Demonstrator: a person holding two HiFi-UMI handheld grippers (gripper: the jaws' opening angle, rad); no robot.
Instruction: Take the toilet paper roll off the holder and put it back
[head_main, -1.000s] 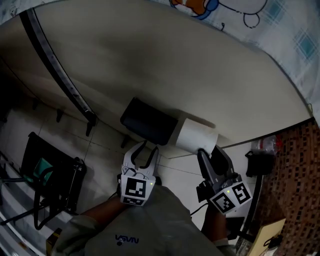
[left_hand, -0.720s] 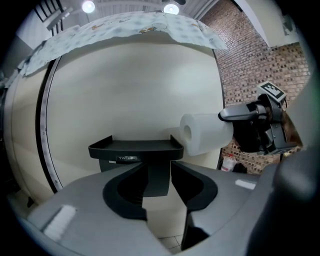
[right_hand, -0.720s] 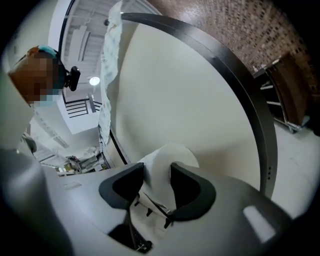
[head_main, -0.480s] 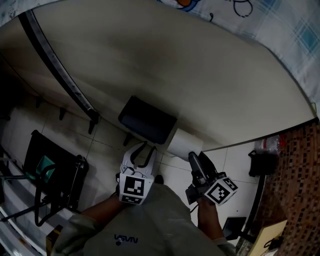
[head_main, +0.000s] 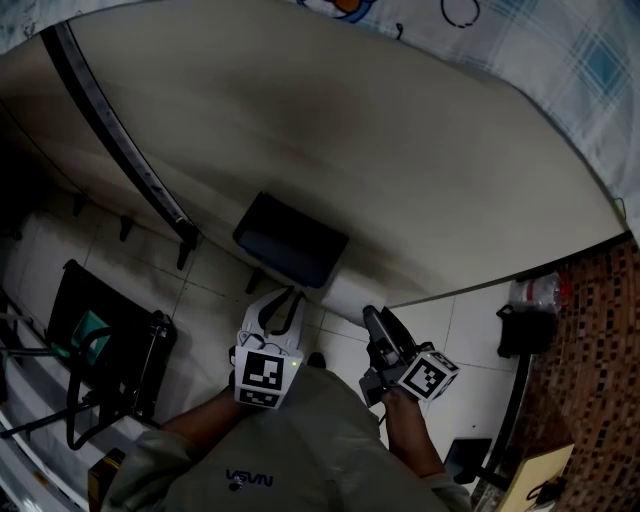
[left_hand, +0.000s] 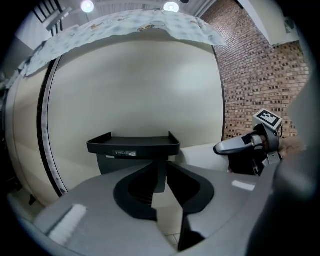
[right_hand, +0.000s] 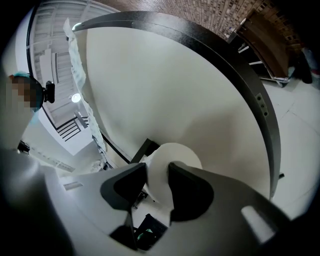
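A black tray-topped holder (head_main: 290, 240) is fixed to a curved beige wall. The white toilet paper roll (head_main: 345, 293) sticks out from its right side. My right gripper (head_main: 370, 318) reaches the roll's free end. In the right gripper view the roll (right_hand: 175, 152) fills the gap between the closing jaws of that gripper (right_hand: 159, 172). My left gripper (head_main: 283, 300) sits just below the holder. In the left gripper view its jaws (left_hand: 161, 170) are closing on a dark bar under the holder's tray (left_hand: 132, 145), and the tips seem to touch it. The roll (left_hand: 200, 155) shows to the right.
A black curved rail (head_main: 120, 150) runs down the beige wall (head_main: 380, 130). A patterned cloth (head_main: 560, 50) drapes over the wall's top. A black stand (head_main: 100, 350) is on the tiled floor at left. A brick wall (head_main: 590, 330) and dark gear (head_main: 522, 325) are at right.
My right gripper has moved left and the roll has gone with it, closer in beside the holder. The left gripper has stayed under the holder.
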